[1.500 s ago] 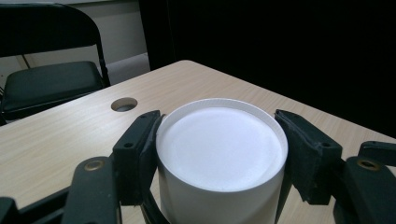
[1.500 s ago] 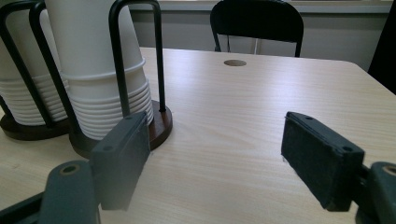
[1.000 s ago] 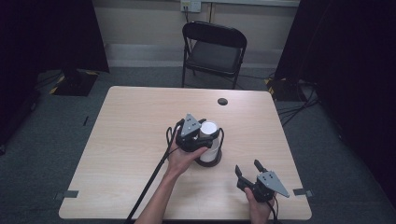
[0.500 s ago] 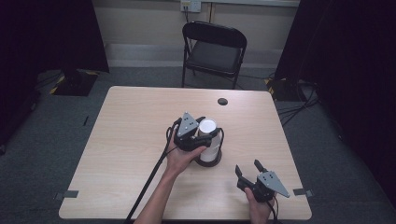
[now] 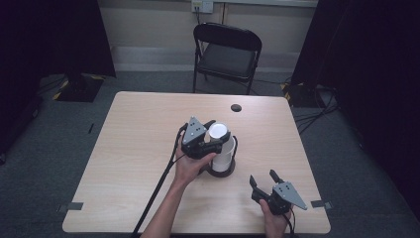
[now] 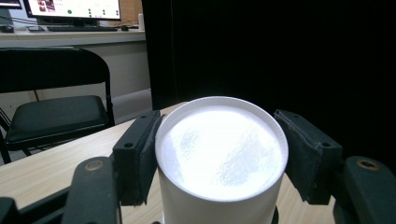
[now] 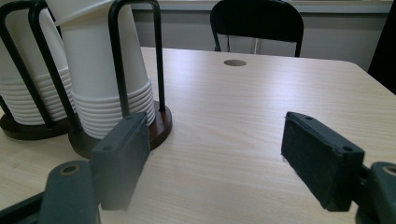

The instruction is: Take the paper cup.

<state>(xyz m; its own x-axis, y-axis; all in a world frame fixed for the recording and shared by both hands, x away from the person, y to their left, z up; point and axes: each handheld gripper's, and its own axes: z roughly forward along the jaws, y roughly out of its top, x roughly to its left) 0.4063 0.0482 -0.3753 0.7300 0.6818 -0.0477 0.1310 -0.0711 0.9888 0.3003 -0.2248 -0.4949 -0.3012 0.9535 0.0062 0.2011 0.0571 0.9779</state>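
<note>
My left gripper (image 5: 213, 136) is shut on an upside-down white paper cup (image 5: 218, 133), its pads (image 6: 140, 154) pressed against the sides just under the cup's flat bottom (image 6: 219, 149). The cup sits at the top of a stack of white cups (image 7: 112, 93) in a black wire holder (image 7: 159, 56) with a round dark base (image 5: 224, 171). In the right gripper view, a second stack (image 7: 28, 107) stands beside it on its own base. My right gripper (image 5: 262, 177) is near the table's front right, open, with nothing between its jaws (image 7: 219, 158).
The light wooden table (image 5: 138, 129) has a round cable hole (image 5: 236, 107) near its far edge. A black folding chair (image 5: 225, 54) stands behind the table. The left gripper's cable (image 5: 158, 188) trails to the front edge. Dark curtains hang on both sides.
The left gripper with the white cup has shifted slightly to the left and away from the person. The right gripper has stayed where it was.
</note>
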